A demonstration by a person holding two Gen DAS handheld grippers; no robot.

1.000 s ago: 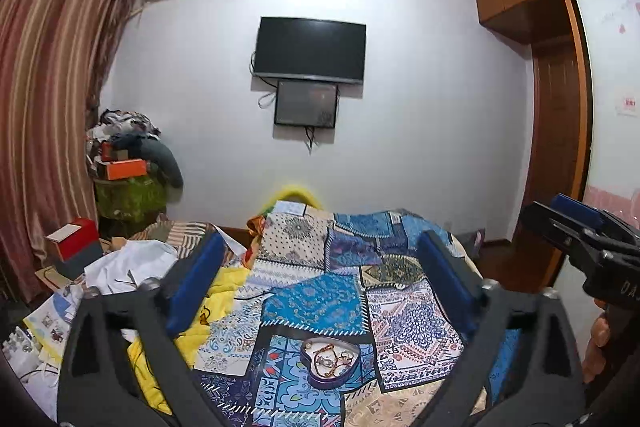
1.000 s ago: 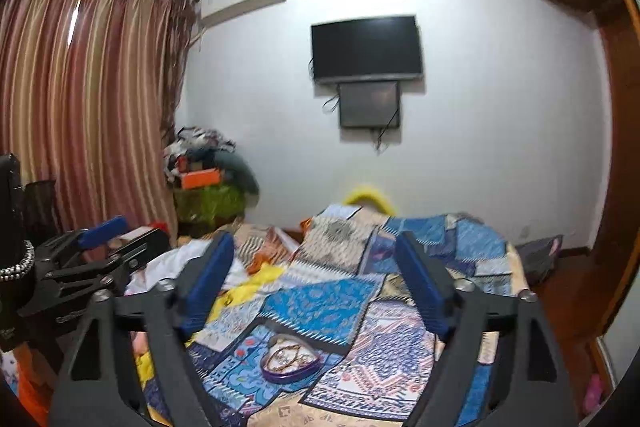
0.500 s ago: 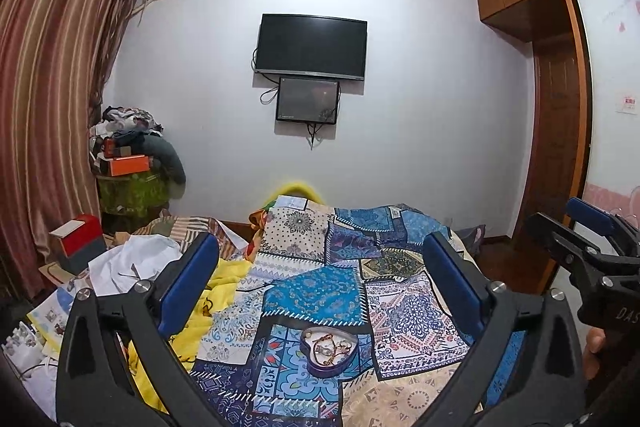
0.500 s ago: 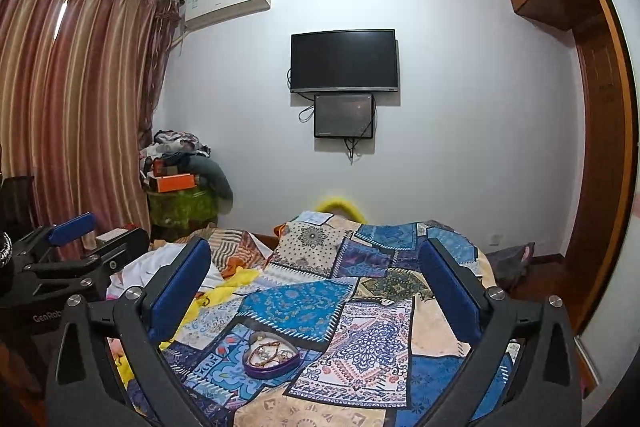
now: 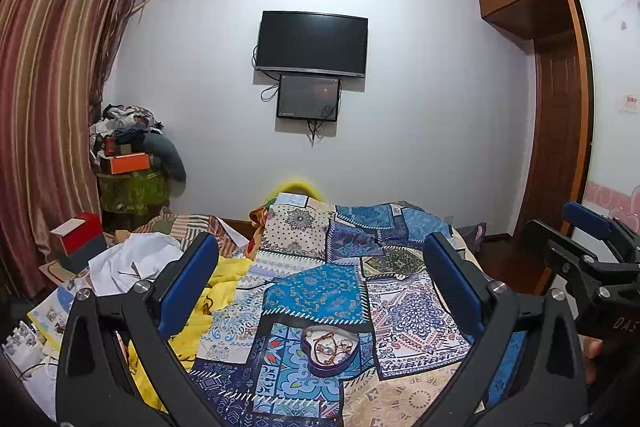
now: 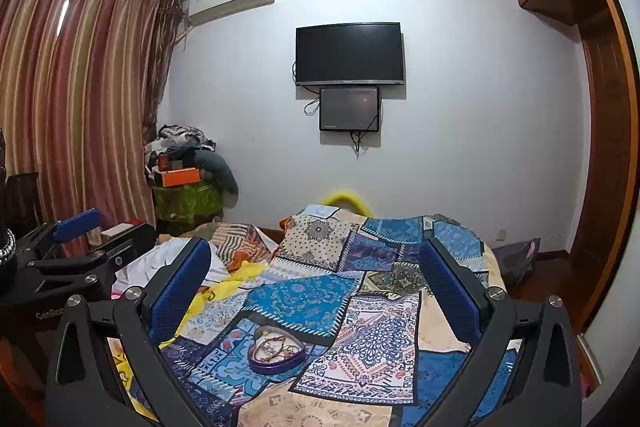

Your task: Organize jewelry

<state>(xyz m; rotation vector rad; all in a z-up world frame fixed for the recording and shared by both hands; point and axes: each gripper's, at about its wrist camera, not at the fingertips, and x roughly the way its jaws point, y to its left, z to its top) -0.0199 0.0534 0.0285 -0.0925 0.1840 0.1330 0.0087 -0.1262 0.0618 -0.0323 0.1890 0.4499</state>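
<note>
A heart-shaped purple tin [image 5: 330, 350] is seen lying open on the patchwork bedspread [image 5: 320, 291] of the bed, near its close end. Inside the tin a small tangle of jewelry [image 5: 329, 343] is held: gold-coloured chains and what appear to be rings or bangles, though the single pieces cannot be told apart. In the right wrist view the same tin [image 6: 276, 350] is shown with the jewelry [image 6: 275, 345] heaped within its rim.

The left gripper [image 5: 320, 291] is held above the bed with its blue-padded fingers [image 5: 188, 283] spread wide; nothing is gripped between them, and the tin is framed low in the gap, well apart from both pads. The right gripper [image 6: 316, 291] is likewise held wide open and empty, its fingers [image 6: 450, 291] standing to either side of the tin, clear of it.

A yellow cloth [image 5: 216, 291] and a white cloth [image 5: 132, 263] are bunched on the left side of the bed. A red and grey box [image 5: 78, 241] is seen beyond them, shut, so its contents cannot be told. An orange box [image 5: 128, 163] is stacked on a cluttered pile by the striped curtain [image 5: 44, 99]. A dark television [image 5: 312, 43] is mounted on the far wall.
</note>
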